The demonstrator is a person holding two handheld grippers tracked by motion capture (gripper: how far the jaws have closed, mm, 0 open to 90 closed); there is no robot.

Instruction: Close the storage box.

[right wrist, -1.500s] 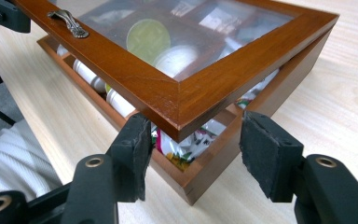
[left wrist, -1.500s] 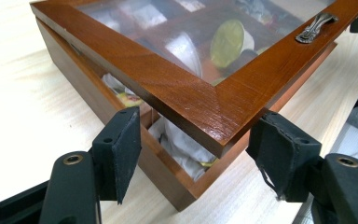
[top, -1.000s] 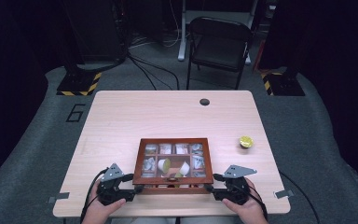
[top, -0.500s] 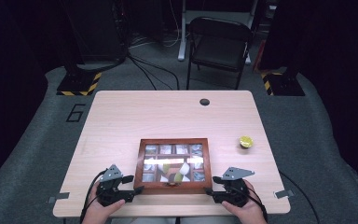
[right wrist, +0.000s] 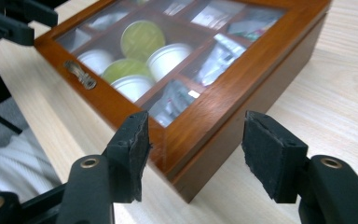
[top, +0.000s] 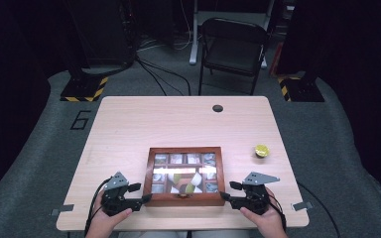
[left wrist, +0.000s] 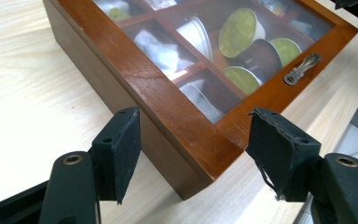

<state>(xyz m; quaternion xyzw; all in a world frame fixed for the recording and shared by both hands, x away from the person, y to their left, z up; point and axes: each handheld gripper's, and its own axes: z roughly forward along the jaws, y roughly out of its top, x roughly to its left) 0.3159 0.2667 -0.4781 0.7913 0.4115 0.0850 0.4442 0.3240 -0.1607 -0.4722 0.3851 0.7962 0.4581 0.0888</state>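
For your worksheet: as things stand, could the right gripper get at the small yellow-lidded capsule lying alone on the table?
Probably yes: the capsule sits apart from the wooden box, with bare table between it and the right gripper.

Dark room; grey carpet floor [top: 39, 163]; black folding chair [top: 233, 47] behind light wood table [top: 178, 124]; cables [top: 154, 69] on floor; hazard-striped stand bases [top: 84, 89].
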